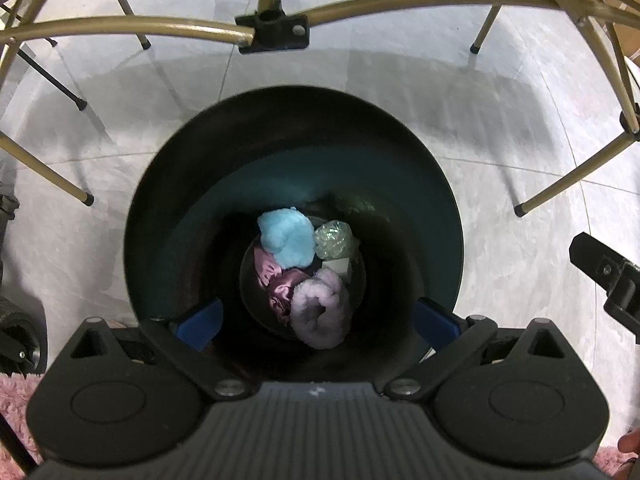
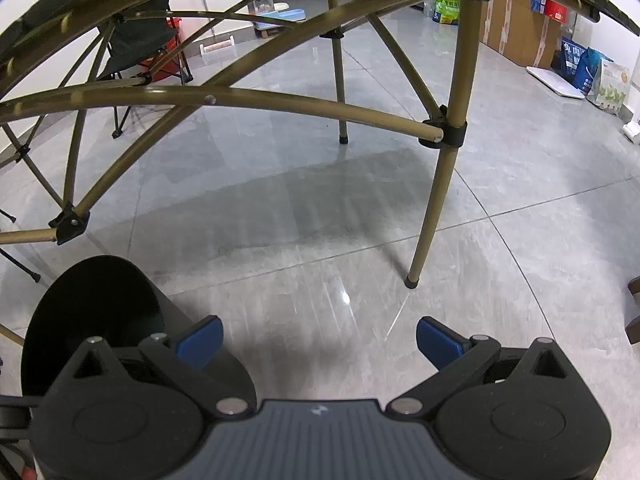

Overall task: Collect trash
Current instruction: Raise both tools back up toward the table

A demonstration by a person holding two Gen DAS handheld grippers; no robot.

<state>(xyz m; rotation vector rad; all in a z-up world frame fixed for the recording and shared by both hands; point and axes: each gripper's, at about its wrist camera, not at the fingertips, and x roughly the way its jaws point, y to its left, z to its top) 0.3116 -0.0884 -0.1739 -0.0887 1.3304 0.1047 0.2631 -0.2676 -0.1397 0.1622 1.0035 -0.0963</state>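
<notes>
My left gripper (image 1: 318,322) hangs open straight over the mouth of a round black trash bin (image 1: 168,184), blue pads spread wide with nothing between them. Down at the bin's bottom lie a fluffy blue ball (image 1: 286,238), a fluffy lilac ball (image 1: 320,306), a crumpled pink satin piece (image 1: 276,280) and a crinkled clear wrapper (image 1: 335,240). My right gripper (image 2: 320,340) is open over bare grey floor tiles, empty, with the same bin (image 2: 96,308) just to its left. Part of the right gripper (image 1: 608,280) shows at the left view's right edge.
A folding table's gold metal legs and cross bars (image 2: 440,200) stand over and behind the bin. A pink fluffy rug (image 1: 16,400) lies at the near left. Cardboard boxes and bags (image 2: 520,28) line the far wall; a folding chair (image 2: 136,48) stands at the back left.
</notes>
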